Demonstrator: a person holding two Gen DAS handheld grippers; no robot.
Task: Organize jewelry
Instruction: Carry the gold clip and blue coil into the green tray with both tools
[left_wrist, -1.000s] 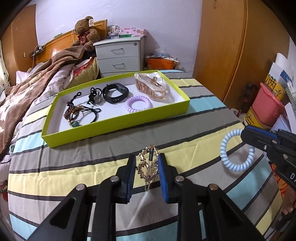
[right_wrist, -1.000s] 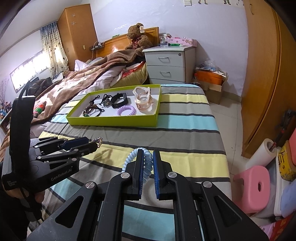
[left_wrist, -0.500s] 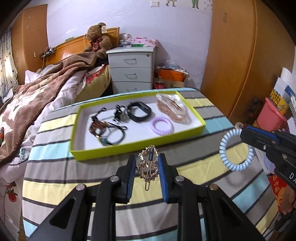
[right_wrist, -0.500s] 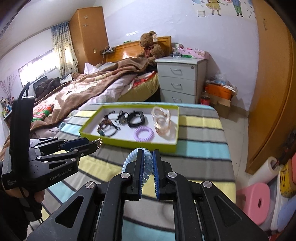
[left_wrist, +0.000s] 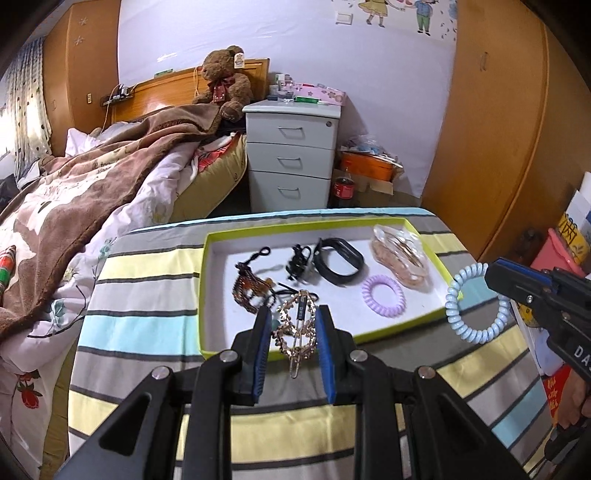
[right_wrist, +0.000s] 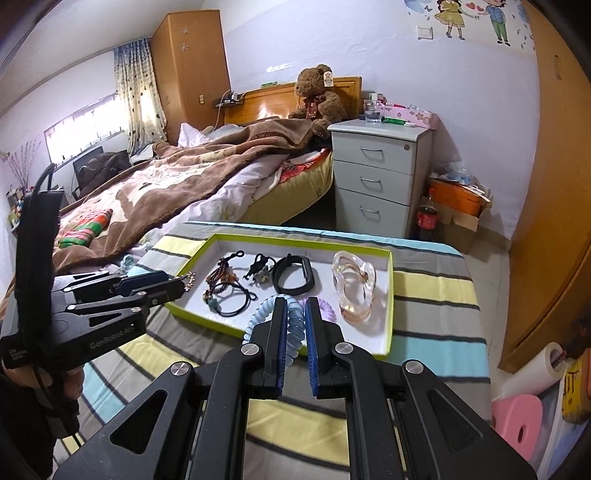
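Observation:
My left gripper (left_wrist: 293, 317) is shut on a gold jeweled hair clip (left_wrist: 297, 325), held above the near rim of the lime-green tray (left_wrist: 399, 330). My right gripper (right_wrist: 295, 314) is shut on a light blue spiral hair tie (right_wrist: 266, 315), which also shows in the left wrist view (left_wrist: 476, 301), held in the air just right of the tray. The tray (right_wrist: 386, 338) holds a purple spiral tie (left_wrist: 384, 295), a black band (left_wrist: 340, 260), a clear claw clip (left_wrist: 400, 253), a black clip (left_wrist: 299, 260) and beaded cords (left_wrist: 251, 288).
The tray sits on a striped cloth surface (left_wrist: 147, 317). A bed with a brown blanket (left_wrist: 74, 184) lies to the left, a grey drawer unit (left_wrist: 291, 155) behind. A wooden wardrobe (right_wrist: 554, 184), pink stool (right_wrist: 517, 417) and paper roll (right_wrist: 535, 373) are to the right.
Both grippers have risen and moved forward toward the tray, each still holding its item. The tray now sits closer under the hair clip and the blue tie.

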